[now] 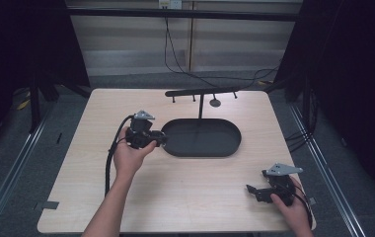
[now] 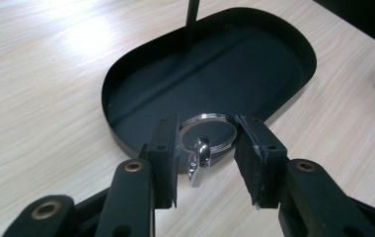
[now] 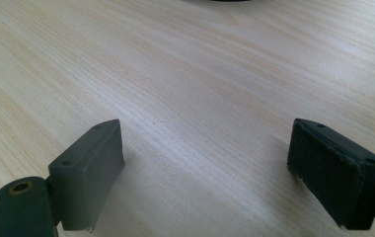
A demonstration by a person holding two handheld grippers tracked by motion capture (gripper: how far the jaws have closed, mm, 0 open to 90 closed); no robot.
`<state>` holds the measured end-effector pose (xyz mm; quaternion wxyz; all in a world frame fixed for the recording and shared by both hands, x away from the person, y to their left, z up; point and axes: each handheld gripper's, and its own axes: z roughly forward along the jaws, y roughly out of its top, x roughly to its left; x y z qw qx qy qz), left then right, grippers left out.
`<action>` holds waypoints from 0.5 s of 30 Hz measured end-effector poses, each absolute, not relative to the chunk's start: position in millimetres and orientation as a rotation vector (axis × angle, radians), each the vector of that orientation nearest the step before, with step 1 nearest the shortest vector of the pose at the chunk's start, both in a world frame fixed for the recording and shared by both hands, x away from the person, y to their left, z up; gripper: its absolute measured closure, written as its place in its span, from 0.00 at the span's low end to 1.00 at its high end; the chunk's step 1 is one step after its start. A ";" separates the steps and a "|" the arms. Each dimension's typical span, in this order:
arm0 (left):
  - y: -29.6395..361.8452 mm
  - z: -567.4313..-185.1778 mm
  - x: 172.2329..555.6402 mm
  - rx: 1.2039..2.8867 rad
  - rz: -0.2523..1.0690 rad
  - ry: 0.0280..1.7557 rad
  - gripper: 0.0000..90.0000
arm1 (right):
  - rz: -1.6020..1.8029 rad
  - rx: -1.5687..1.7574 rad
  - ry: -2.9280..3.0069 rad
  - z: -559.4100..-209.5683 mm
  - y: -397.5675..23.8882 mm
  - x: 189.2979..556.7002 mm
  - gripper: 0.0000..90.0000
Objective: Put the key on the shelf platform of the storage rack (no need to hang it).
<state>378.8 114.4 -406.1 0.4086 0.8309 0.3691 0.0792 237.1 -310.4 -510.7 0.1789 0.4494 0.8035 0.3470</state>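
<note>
The left hand-held gripper (image 2: 207, 148) is clamped on a silver key ring (image 2: 209, 132) with a small metal clasp hanging from it, held just above the near left rim of the black oval tray (image 2: 274, 59) on the bench (image 1: 185, 187). A thin black post (image 1: 201, 106) rises from the tray's far side and carries a crossbar with pegs (image 1: 203, 92), well apart from the ring. The right hand-held gripper (image 1: 255, 190) rests near the bench's near right corner, its jaws wide apart over bare wood with nothing between them.

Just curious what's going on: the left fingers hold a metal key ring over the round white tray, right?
Not quite: the tray is black and oval, not round and white, as the left gripper view shows. The left fingers do hold a metal key ring over its edge.
</note>
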 end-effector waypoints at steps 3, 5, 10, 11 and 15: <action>110.6 -405.2 381.1 2.089 0.204 0.933 0.69 | 0.981 1.271 2.272 -510.7 -310.4 237.1 0.15; 106.2 -403.0 384.6 2.092 0.224 0.926 0.69 | 0.981 1.271 2.272 -510.7 -310.4 237.1 0.15; 98.3 -400.9 387.7 2.087 0.239 0.926 0.69 | 0.981 1.271 2.272 -510.7 -310.4 237.1 0.15; 96.1 -400.4 388.5 2.087 0.240 0.922 0.69 | 0.981 1.270 2.272 -510.8 -310.4 237.1 0.15; 87.7 -400.3 391.1 2.079 0.247 0.917 0.69 | 0.981 1.270 2.272 -510.7 -310.5 237.1 0.15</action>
